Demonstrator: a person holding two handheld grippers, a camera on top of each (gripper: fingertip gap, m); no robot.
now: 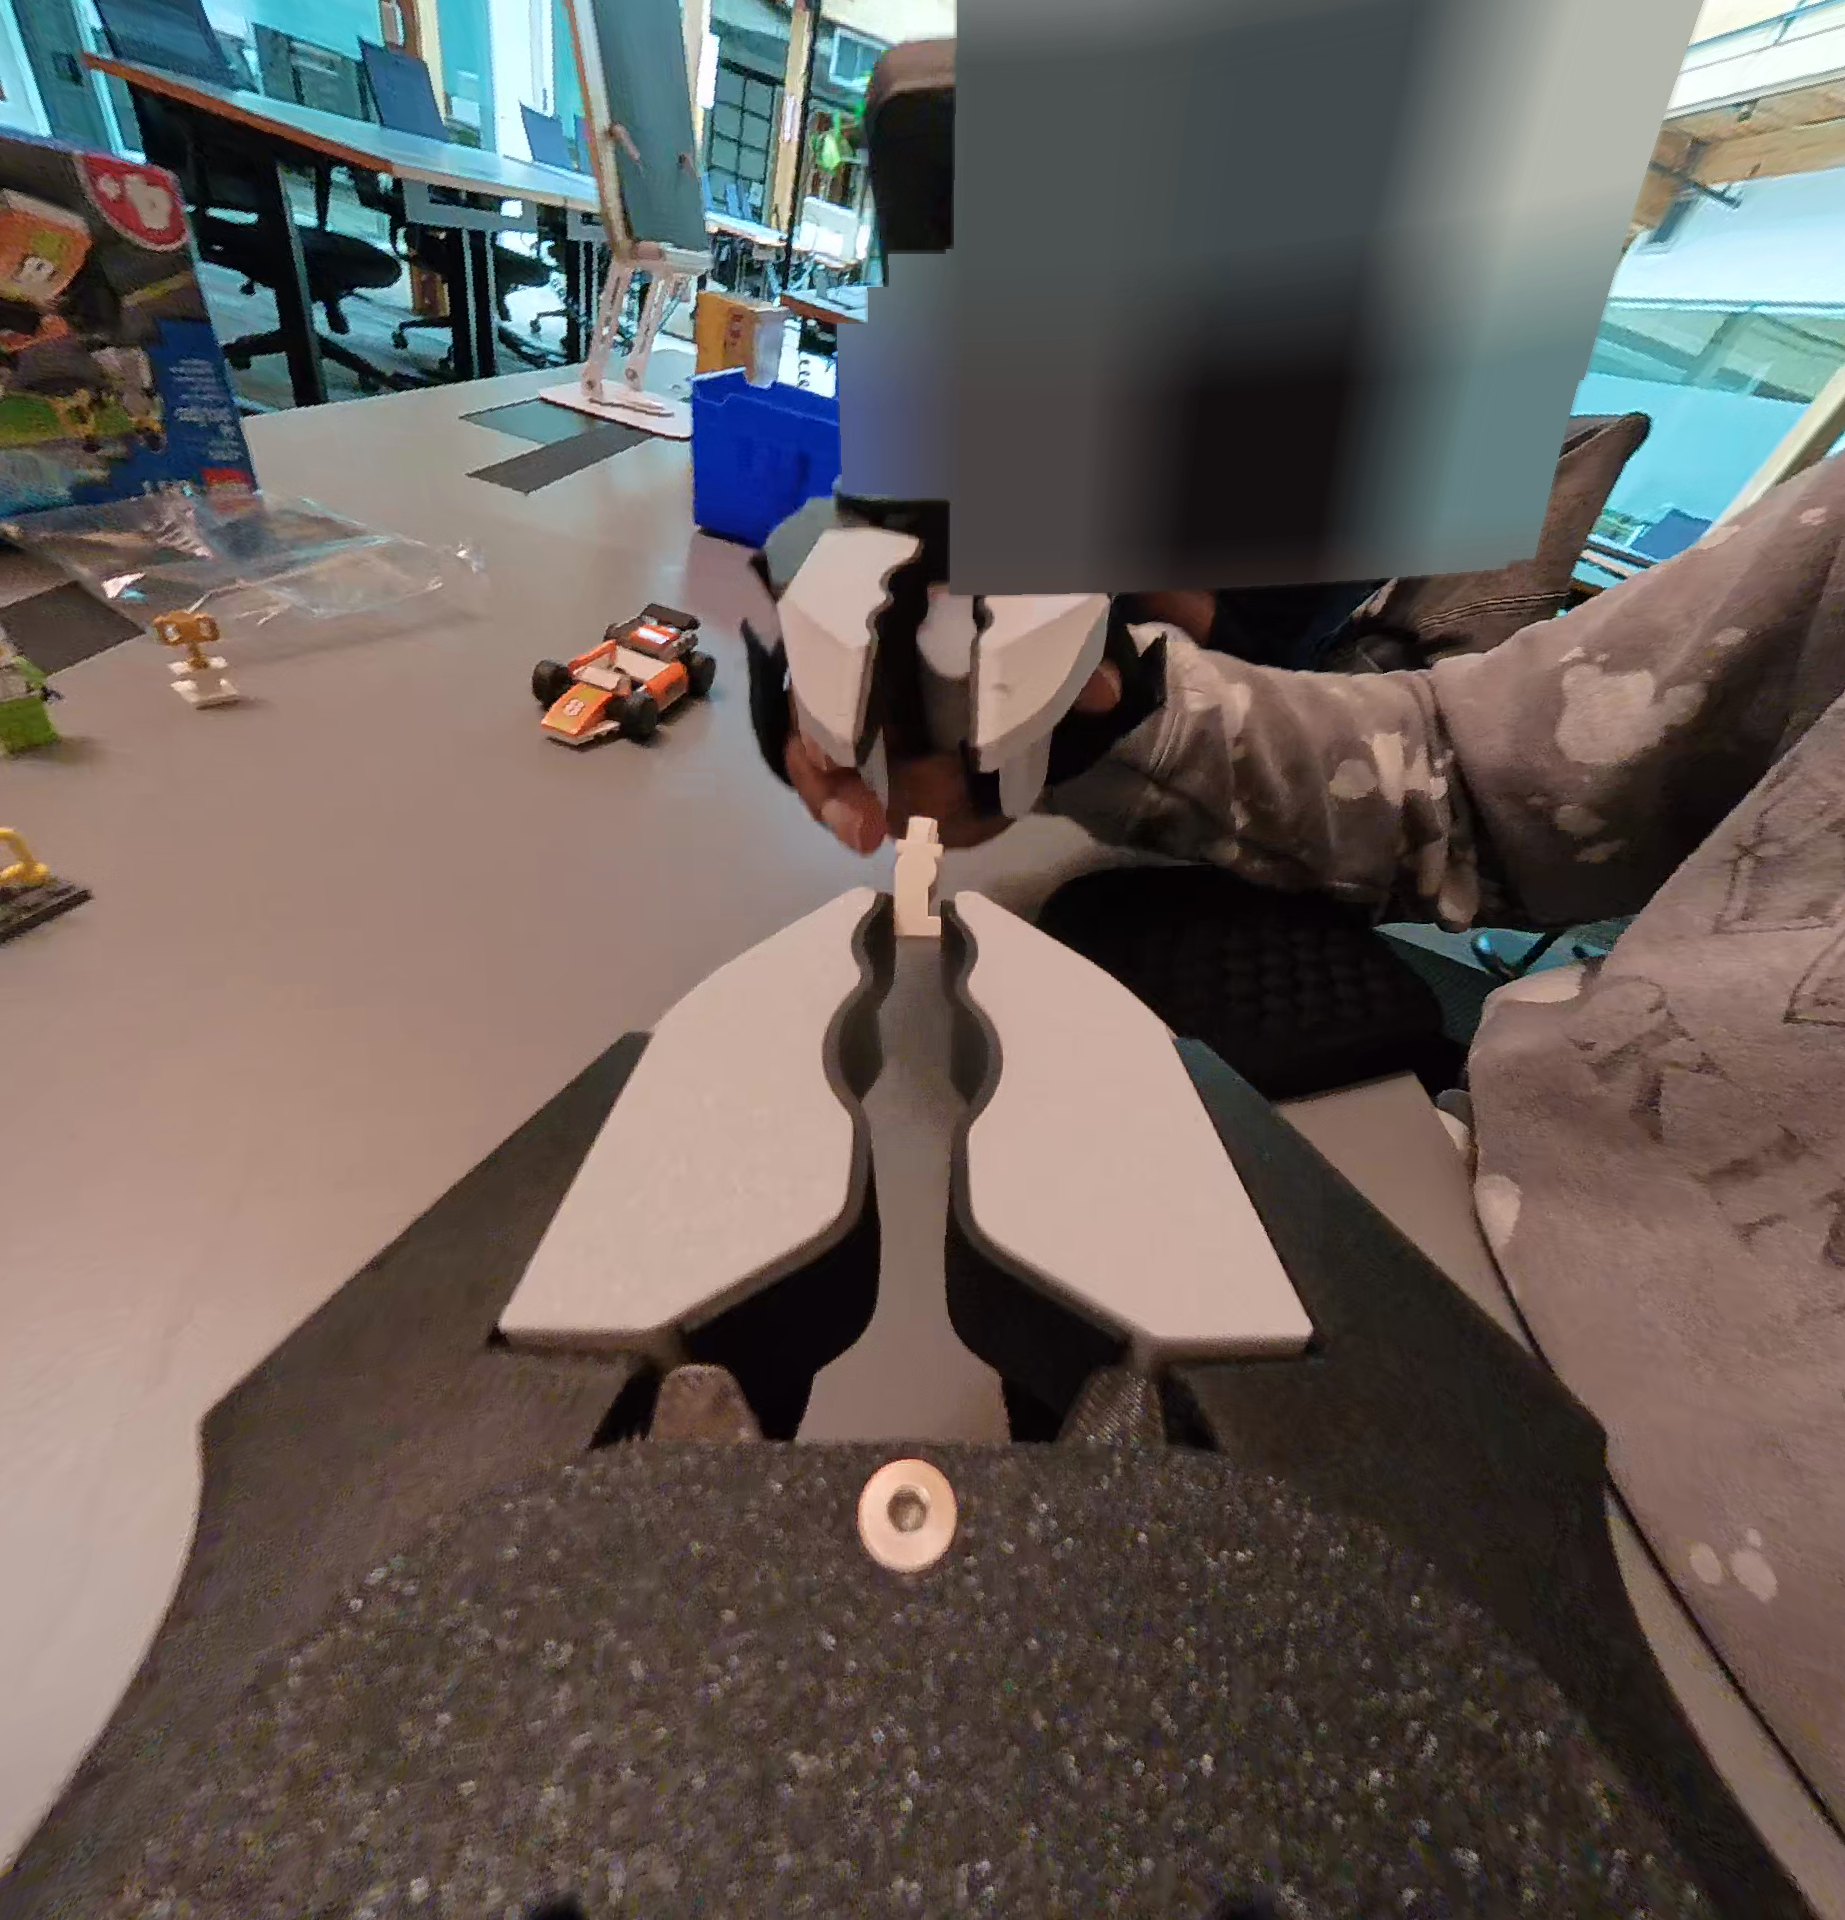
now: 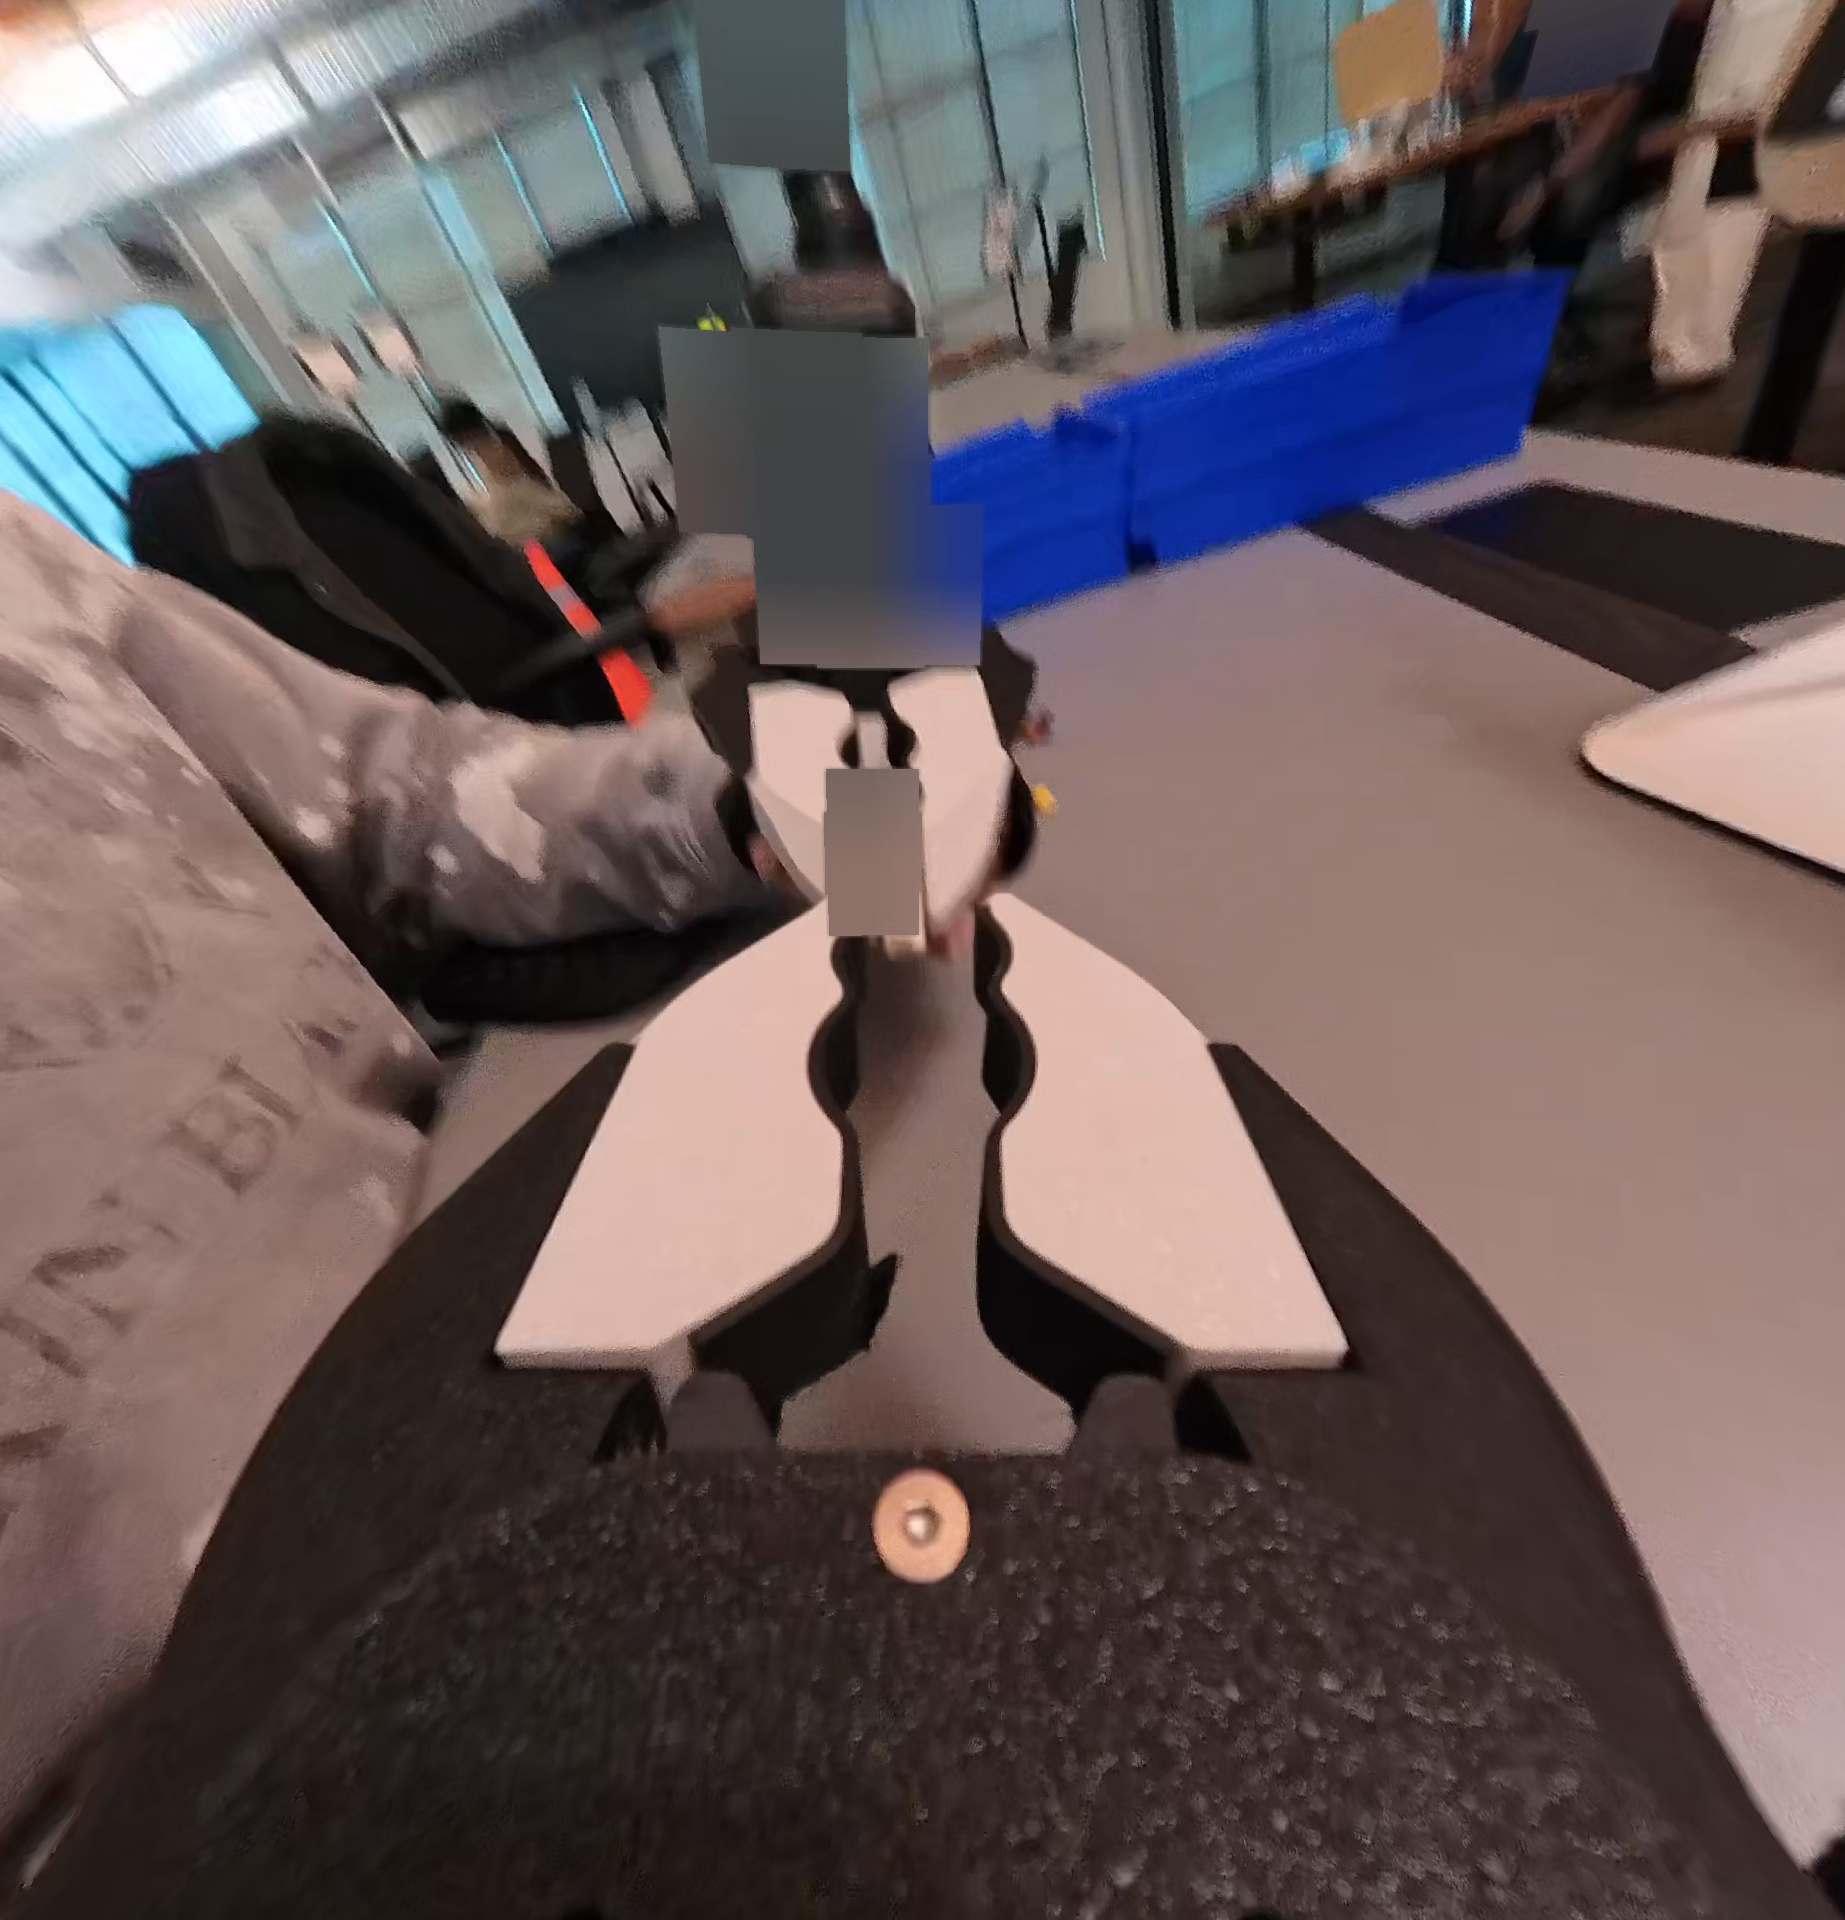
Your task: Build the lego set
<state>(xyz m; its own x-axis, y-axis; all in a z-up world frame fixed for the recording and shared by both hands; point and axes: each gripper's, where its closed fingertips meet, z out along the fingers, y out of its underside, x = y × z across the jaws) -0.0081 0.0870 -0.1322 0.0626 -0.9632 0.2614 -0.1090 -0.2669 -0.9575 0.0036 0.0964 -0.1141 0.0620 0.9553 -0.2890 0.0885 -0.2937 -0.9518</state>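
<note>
In the left wrist view my left gripper [image 1: 918, 914] is shut on a small white lego piece [image 1: 916, 883] that stands upright out of its fingertips, above the grey table [image 1: 378, 935]. My right gripper [image 1: 933, 784] faces it from just beyond, its tips right above the piece's top and its jaws a little apart. The right wrist view is blurred. There my right gripper [image 2: 916, 930] has a narrow gap, with the white piece [image 2: 905, 945] at its tips. The left gripper [image 2: 959, 790] faces it, partly hidden by a mosaic patch. I see nothing held in the right gripper.
On the table to the left are an orange race car [image 1: 622, 675], a small gold trophy build [image 1: 196, 655], a green minifigure [image 1: 4, 686], a yellow-and-black build [image 1: 4, 883], a clear plastic bag [image 1: 263, 561] and the set's box [image 1: 76, 332]. Blue bins [image 1: 762, 457] [image 2: 1261, 457] stand behind. A white curved object [image 2: 1749, 748] lies at the right. Left and right tips are no more than a few centimetres apart. The yellow-and-black build [image 1: 4, 883] is about 25 cm from both grippers' fingertips.
</note>
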